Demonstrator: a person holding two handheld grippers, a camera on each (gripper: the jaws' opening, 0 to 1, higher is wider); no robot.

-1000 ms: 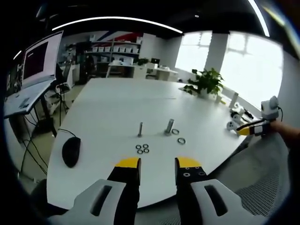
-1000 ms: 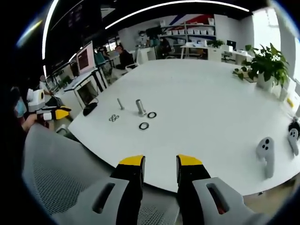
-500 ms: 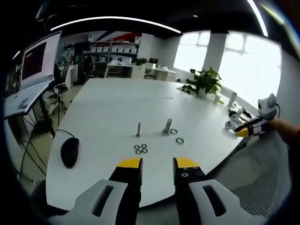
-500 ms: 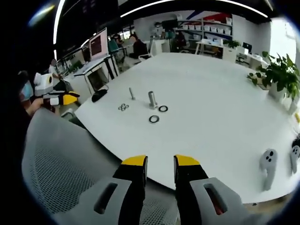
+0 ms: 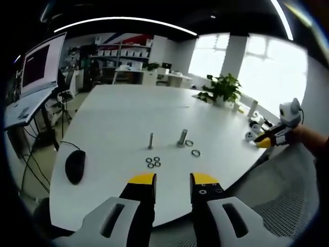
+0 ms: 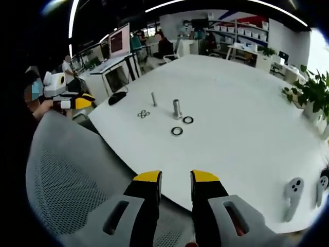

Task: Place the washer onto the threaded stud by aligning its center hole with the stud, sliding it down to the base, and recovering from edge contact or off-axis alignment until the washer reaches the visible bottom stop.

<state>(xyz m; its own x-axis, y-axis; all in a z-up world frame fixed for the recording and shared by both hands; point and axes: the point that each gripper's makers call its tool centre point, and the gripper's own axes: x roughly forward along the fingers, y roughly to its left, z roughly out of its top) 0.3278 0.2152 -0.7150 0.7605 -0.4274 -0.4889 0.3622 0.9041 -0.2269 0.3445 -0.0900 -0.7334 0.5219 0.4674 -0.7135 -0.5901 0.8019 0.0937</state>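
Note:
On the white table [image 5: 123, 110] stand a thin threaded stud [image 5: 150, 140] and a thicker stud [image 5: 182, 137]. Two large dark washers [image 5: 196, 153] lie flat just right of the thick stud, and several small washers [image 5: 153, 162] sit in a cluster in front of the thin one. My left gripper [image 5: 173, 181] hovers over the table's near edge, open and holding nothing. My right gripper [image 6: 176, 177] is open above a chair back, well short of the thick stud [image 6: 177, 108] and the large washers [image 6: 177, 131]. The right gripper [image 5: 272, 138] also appears at the far right of the left gripper view.
A black mouse [image 5: 75, 166] lies left of the studs. A grey mesh chair [image 6: 67, 175] stands between my right gripper and the table edge. White controllers [image 6: 292, 198] and a potted plant [image 5: 221, 90] sit at the table's far side. A monitor [image 5: 38, 64] is on a side desk.
The right gripper's view has swung and pulled back, bringing in more of the mesh chair. Both grippers' jaws have narrowed slightly. Studs and washers lie as before.

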